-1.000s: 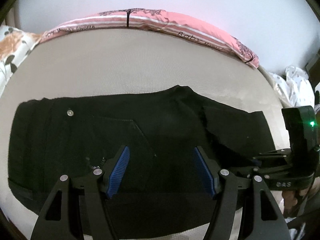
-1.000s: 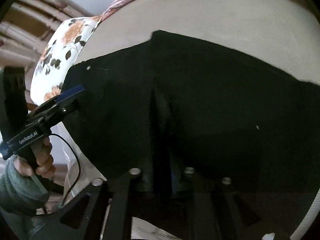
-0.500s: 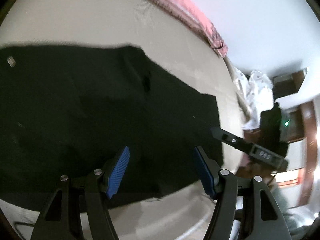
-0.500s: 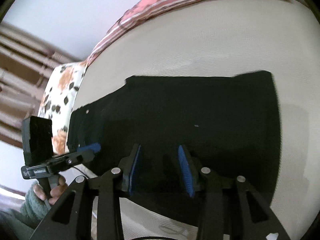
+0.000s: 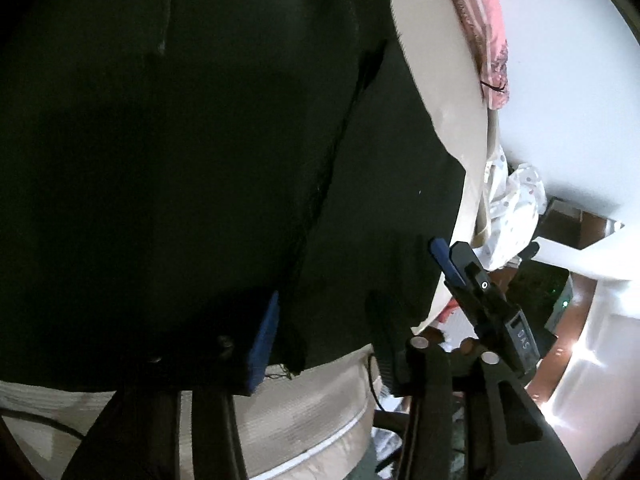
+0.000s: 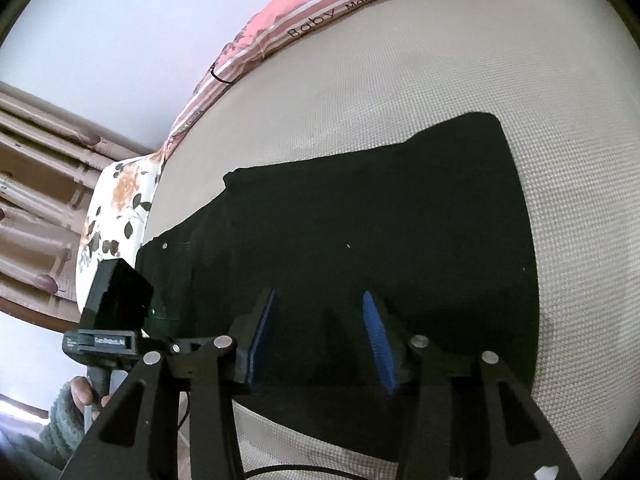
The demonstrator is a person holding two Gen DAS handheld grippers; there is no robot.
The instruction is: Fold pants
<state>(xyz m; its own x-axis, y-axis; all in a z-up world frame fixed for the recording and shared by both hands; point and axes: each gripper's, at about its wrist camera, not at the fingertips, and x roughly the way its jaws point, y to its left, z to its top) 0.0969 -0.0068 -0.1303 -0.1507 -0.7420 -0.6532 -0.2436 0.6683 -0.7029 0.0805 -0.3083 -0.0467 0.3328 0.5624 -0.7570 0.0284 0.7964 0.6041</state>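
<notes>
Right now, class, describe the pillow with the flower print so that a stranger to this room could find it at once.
Start at the beige bed where the black pants lie. Go to its end near the wooden slats. The floral pillow is white with orange blooms and dark leaves, whereas the pink bedding along the wall has stripes and lettering.

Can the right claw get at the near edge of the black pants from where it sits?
Probably yes: the right claw hangs open right over the near edge of the black fabric pants on the beige textured mattress, nothing between.

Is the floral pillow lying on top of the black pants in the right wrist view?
No, the floral pillow lies beside the black pants, off their left end.
</notes>
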